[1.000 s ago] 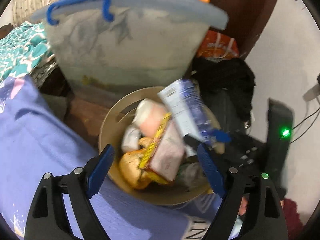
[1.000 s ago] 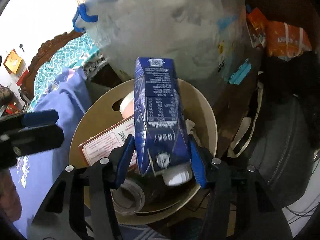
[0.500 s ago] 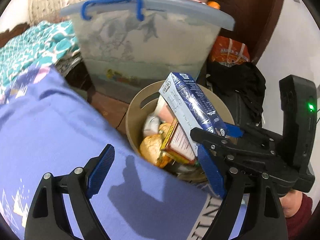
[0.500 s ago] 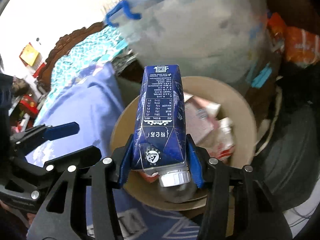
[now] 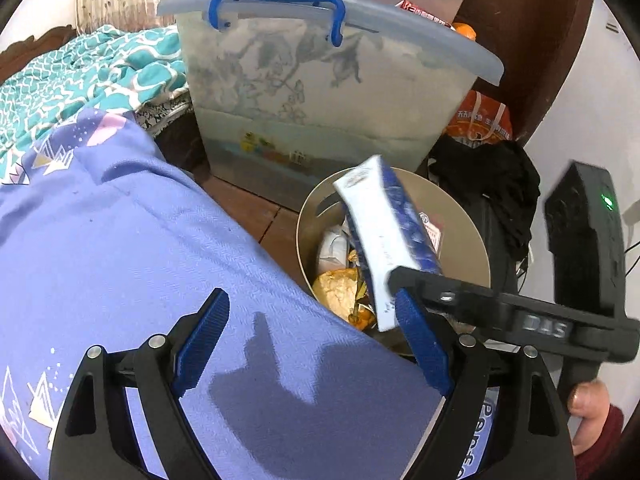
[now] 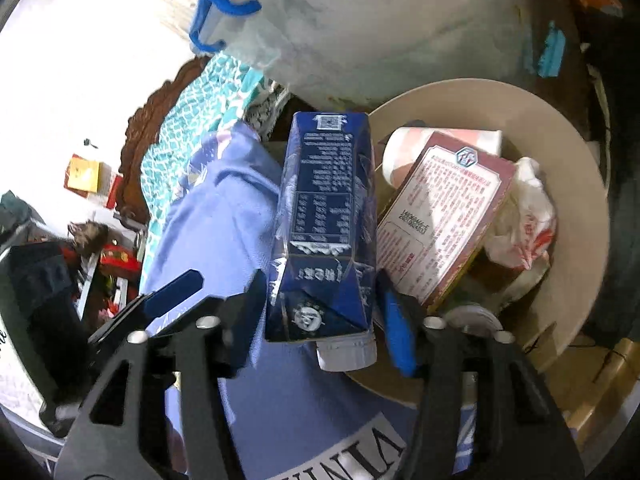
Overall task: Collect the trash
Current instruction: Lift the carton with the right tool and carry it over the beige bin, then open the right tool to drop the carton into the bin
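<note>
Right wrist view: my right gripper (image 6: 322, 304) is clamped on one dark blue drink carton with a white screw cap (image 6: 326, 224), held at the near rim of the one round beige trash bin (image 6: 576, 184). Inside I count one red-bordered box (image 6: 444, 216), one paper cup (image 6: 436, 142), one crumpled wrapper (image 6: 524, 220). My left gripper (image 5: 308, 344) hangs jaws apart, holding nothing, over the lavender bedsheet (image 5: 120, 248).

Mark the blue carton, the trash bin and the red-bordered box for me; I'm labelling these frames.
blue carton (image 6: 326, 216), right wrist view, on its printed side panel.
trash bin (image 6: 472, 108), right wrist view, on the bare inner wall at the far rim.
red-bordered box (image 6: 444, 216), right wrist view, on its white printed face.
</note>
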`<state>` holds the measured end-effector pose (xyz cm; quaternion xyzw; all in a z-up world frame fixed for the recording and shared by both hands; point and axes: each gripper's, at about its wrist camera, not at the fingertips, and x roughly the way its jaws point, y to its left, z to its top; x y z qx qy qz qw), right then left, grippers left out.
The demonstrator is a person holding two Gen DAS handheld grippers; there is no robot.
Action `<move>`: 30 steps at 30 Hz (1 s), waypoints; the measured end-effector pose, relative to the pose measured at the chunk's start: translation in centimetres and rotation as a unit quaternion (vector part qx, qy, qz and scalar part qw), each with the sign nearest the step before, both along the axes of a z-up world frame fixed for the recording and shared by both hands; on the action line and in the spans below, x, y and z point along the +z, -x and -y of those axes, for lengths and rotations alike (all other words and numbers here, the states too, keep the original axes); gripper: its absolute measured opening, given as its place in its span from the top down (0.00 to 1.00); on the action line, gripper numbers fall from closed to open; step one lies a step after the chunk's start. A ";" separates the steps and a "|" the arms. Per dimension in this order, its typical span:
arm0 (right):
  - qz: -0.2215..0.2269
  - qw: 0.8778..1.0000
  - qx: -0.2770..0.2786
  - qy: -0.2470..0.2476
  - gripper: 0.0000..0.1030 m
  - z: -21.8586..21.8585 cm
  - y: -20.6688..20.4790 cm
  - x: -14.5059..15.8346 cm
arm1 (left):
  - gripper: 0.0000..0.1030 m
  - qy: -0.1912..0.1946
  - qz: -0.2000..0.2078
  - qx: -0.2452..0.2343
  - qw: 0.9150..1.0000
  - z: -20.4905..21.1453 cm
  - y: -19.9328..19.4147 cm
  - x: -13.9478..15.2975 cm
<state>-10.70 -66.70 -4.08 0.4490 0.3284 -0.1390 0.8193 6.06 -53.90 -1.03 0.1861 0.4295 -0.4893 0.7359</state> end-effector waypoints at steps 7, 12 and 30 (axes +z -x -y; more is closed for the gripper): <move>0.017 0.993 -0.045 0.107 0.45 0.7 1.4 3.6 | 0.22 -0.009 -0.005 -0.004 1.000 0.9 0.0 -1.2; 0.010 0.993 -0.024 0.112 0.64 2.1 -0.3 4.3 | 0.22 -0.013 -0.005 -0.010 1.000 1.2 0.3 -1.6; 0.004 0.998 -0.034 0.052 0.61 3.4 0.0 1.3 | 0.22 -0.008 -0.005 -0.021 1.000 1.0 0.6 -1.9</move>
